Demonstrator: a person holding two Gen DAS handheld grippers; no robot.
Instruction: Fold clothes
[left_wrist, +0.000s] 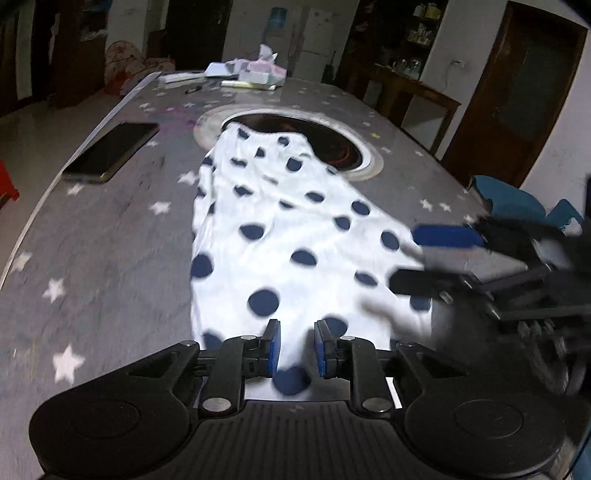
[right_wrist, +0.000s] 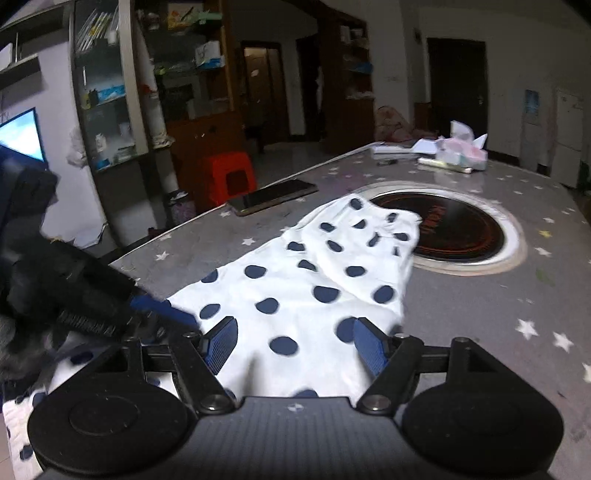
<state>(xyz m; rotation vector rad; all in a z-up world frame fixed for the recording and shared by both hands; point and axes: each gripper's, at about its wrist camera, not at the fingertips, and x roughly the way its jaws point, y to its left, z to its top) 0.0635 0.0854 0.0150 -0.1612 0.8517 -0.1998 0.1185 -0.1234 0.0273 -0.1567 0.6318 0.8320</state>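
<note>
Early stage: polka-dot garment (left_wrist: 295, 229) lies partly folded, rumpled ahead of both grippers; left gripper (left_wrist: 297, 350) and right gripper (right_wrist: 293, 345) released, folding left.

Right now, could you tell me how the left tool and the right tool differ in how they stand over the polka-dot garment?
The left tool has its fingers set narrow, while the right tool has them spread wide. The left tool sits at the near hem of the polka-dot garment; the right tool comes in from the garment's side edge. Both are open, with blue pads, and neither grips the cloth.
</note>
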